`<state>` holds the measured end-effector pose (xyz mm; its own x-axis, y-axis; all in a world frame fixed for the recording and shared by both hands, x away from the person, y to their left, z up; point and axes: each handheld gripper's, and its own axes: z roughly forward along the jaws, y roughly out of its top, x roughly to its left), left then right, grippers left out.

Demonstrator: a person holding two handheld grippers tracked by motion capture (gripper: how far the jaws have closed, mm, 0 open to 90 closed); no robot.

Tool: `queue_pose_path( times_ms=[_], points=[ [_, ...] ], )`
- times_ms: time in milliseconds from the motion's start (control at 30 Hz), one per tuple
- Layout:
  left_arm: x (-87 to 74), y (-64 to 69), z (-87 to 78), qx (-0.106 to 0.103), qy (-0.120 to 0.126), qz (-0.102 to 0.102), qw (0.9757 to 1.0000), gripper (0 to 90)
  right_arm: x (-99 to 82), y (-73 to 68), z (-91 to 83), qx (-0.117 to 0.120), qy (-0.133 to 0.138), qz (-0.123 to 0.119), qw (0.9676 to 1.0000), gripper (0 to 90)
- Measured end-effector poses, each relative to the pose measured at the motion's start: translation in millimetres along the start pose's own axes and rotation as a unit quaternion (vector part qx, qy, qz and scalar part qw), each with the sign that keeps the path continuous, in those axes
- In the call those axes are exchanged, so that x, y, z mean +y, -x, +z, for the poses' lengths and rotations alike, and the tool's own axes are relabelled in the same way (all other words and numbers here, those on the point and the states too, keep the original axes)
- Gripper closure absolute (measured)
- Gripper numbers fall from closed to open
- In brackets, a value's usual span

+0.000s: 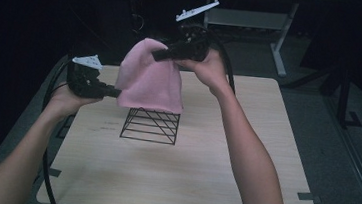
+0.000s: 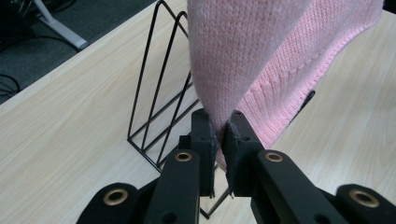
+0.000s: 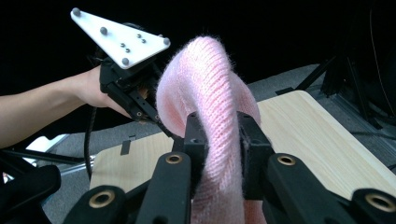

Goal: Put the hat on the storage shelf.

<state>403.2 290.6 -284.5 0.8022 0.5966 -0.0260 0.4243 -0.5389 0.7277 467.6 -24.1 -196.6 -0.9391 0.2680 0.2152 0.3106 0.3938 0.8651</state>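
Both claws grip the pink sweater (image 1: 151,79), the left claw (image 1: 114,92) low and the right claw (image 1: 159,54) high, spreading it to drape over the wire rack (image 1: 150,125) mid-worktop (image 1: 242,178).

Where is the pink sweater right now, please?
In the high view, the sweater hangs above the wire rack at the table's far middle, held by the left claw and the right claw.
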Motion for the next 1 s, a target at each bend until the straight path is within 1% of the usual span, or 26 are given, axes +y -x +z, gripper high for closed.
queue_pose_path(
  times_ms=[33, 133, 300, 333, 367, 400, 433, 500, 567, 700, 767, 867, 900, 967, 1000],
  points=[
    [0.2, -0.3, 1.7, 0.001, 0.000, 0.003, 1.0000, 83.4, -0.7, 0.9, -0.4, 0.003, 0.000, 0.006, 1.0000, 76.6],
    [-0.4, -0.5, 4.7, 0.001, -0.005, 0.001, 1.0000, 83.4, -3.1, 1.8, 0.6, 0.005, -0.002, 0.008, 1.0000, 76.4],
    [-3.6, -2.4, 5.2, 0.000, -0.013, 0.006, 0.9999, 83.4, -7.8, 2.5, 3.8, 0.010, 0.001, 0.002, 0.9999, 76.2],
    [-5.4, -2.5, 5.8, 0.000, -0.013, 0.003, 0.9999, 83.4, -9.0, 2.1, 4.8, 0.012, 0.000, 0.006, 0.9999, 76.1],
    [-7.6, -2.7, 6.3, -0.001, -0.012, -0.002, 0.9999, 83.4, -10.2, 2.2, 5.8, 0.011, -0.002, 0.004, 0.9999, 75.9],
    [-9.6, -3.9, 6.4, -0.001, -0.012, 0.001, 0.9999, 83.4, -11.5, 2.0, 6.9, 0.012, -0.003, 0.005, 0.9999, 75.9],
    [-12.1, -3.5, 7.1, -0.003, -0.010, -0.008, 0.9999, 83.4, -12.7, 1.8, 7.7, 0.013, -0.005, 0.005, 0.9999, 75.9],
    [-15.0, -3.5, 7.8, -0.005, -0.013, -0.008, 0.9999, 83.4, -14.3, 1.5, 10.0, 0.017, -0.007, 0.007, 0.9998, 75.7],
    [-16.4, -2.6, 7.5, -0.002, -0.015, -0.005, 0.9999, 83.4, -16.0, -0.3, 12.1, 0.017, -0.010, 0.007, 0.9998, 75.6],
    [-20.0, -1.8, 7.7, -0.003, -0.015, -0.007, 0.9999, 83.4, -17.5, -3.1, 14.4, 0.020, -0.011, 0.001, 0.9997, 75.3],
    [-22.1, -1.8, 8.1, -0.004, -0.019, -0.004, 0.9998, 83.4, -18.1, -4.8, 15.4, 0.024, -0.013, 0.003, 0.9996, 75.0],
    [-25.9, -0.2, 10.5, -0.003, -0.015, -0.009, 0.9998, 83.5, -19.8, -6.8, 17.2, 0.024, -0.018, 0.002, 0.9996, 74.7],
    [-26.8, -0.3, 11.1, -0.004, -0.018, -0.008, 0.9998, 83.5, -20.5, -7.5, 17.9, 0.024, -0.019, 0.001, 0.9995, 74.7],
    [-28.0, 0.2, 11.8, 0.002, -0.027, -0.001, 0.9996, 83.5, -21.8, -8.8, 19.7, 0.026, -0.022, 0.000, 0.9994, 74.5],
    [-28.9, 0.5, 12.3, 0.001, -0.026, -0.001, 0.9997, 83.5, -22.4, -9.0, 20.5, 0.025, -0.023, -0.002, 0.9994, 74.5]
  ],
)
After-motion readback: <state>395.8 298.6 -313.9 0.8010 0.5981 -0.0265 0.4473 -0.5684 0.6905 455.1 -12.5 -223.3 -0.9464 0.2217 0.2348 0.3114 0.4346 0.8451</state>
